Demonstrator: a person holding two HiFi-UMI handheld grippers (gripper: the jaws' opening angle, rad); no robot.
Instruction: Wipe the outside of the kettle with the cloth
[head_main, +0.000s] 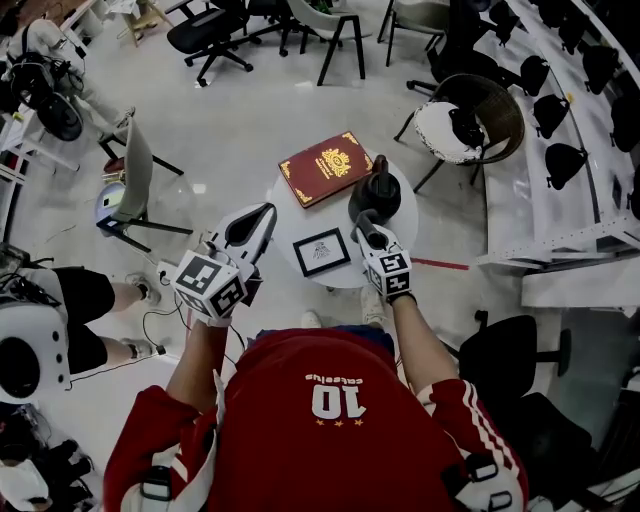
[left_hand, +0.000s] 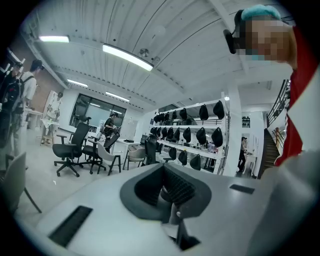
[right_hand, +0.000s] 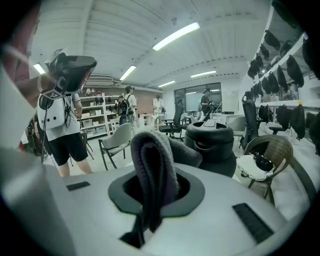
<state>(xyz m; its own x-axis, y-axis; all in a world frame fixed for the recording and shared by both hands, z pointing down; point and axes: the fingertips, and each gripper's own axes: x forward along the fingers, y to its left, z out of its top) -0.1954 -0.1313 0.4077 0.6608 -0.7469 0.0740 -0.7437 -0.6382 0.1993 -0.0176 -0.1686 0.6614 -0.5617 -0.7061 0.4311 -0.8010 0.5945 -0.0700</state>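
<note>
A black kettle (head_main: 378, 192) stands on the far right part of a small round white table (head_main: 283, 225). My right gripper (head_main: 363, 224) is just in front of it, shut on a dark grey cloth (head_main: 367, 232). The right gripper view shows the folded cloth (right_hand: 152, 155) sticking up between the jaws of the right gripper (right_hand: 152, 186), with the kettle (right_hand: 210, 142) close behind it; I cannot tell whether they touch. My left gripper (head_main: 262, 213) is at the table's left edge, tilted upward. In the left gripper view the left gripper (left_hand: 167, 192) is shut with nothing in it.
On the table lie a red book (head_main: 325, 168) and a small framed picture (head_main: 321, 252). A wicker chair (head_main: 470, 120) stands behind the table on the right, a grey chair (head_main: 135, 175) on the left. A person (head_main: 60, 310) stands at the left.
</note>
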